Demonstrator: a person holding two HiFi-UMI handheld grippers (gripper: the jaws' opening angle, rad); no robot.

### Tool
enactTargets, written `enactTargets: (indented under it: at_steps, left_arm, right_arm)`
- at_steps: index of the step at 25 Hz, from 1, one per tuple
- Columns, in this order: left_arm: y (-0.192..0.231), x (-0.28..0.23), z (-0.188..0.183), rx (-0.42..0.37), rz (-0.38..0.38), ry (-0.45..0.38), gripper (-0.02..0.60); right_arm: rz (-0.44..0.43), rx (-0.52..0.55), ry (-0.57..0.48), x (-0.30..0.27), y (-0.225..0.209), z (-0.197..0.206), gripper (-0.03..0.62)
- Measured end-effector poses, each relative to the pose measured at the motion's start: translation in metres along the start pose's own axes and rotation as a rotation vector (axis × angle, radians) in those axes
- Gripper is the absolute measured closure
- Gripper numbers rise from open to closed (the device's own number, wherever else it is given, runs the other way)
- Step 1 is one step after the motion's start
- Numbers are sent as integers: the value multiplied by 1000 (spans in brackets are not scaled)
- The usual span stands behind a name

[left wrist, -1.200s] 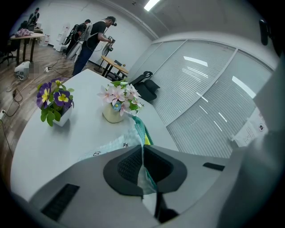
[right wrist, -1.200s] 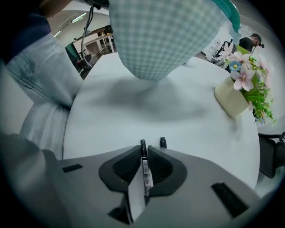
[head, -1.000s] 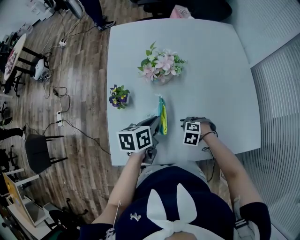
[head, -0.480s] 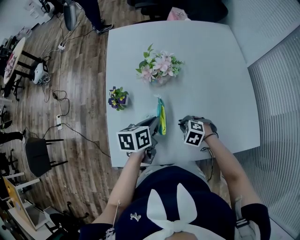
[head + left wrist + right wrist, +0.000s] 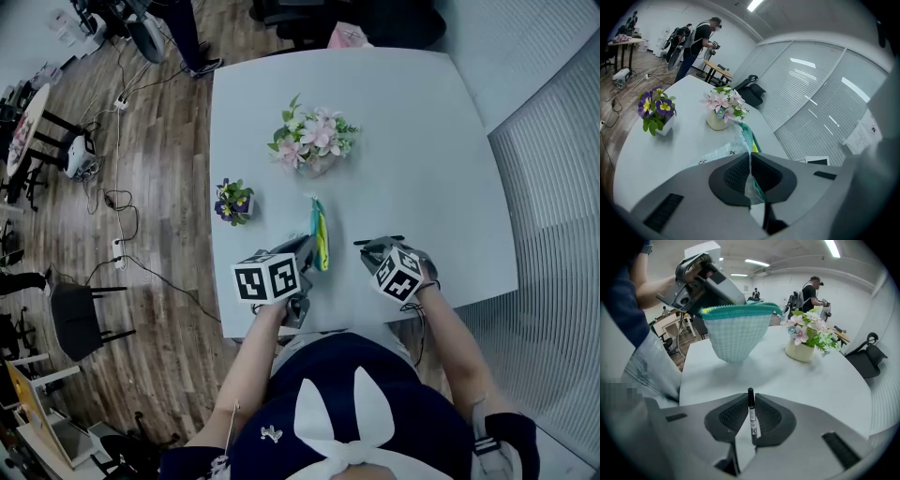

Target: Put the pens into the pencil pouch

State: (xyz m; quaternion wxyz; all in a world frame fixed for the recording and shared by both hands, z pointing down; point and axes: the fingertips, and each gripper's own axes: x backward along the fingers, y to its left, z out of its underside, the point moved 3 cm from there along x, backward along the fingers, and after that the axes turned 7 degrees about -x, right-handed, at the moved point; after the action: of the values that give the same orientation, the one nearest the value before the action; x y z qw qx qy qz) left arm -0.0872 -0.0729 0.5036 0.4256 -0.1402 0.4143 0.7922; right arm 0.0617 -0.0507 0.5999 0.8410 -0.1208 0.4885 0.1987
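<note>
A teal mesh pencil pouch with a yellow edge hangs lifted off the pale table. My left gripper is shut on its near edge; in the left gripper view the fabric is pinched between the pads. In the right gripper view the pouch hangs with its mouth upward, the left gripper above it. My right gripper is shut on a black pen, held above the table to the right of the pouch. The pen shows as a dark line at its tip.
A pot of pink flowers stands mid-table beyond the pouch. A small pot of purple flowers sits near the left edge. The table's front edge is close to both grippers. A person stands in the room behind.
My right gripper has risen from the table with the pen and rolled, its marker cube now tilted. The left gripper and pouch have kept still.
</note>
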Motion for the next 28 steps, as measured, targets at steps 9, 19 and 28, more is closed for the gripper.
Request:
enactTargets:
  at_steps: [9, 19, 28]
  left_arm:
    - [-4, 2, 1, -13, 4, 3, 551]
    - [-2, 4, 6, -28, -14, 14, 551]
    - [-1, 5, 12, -26, -17, 26, 551]
  right_arm:
    - [48, -326, -237, 40, -6, -9, 545]
    - [49, -508, -436, 75, -8, -15, 545]
    - [25, -582, -570, 106, -13, -33, 545]
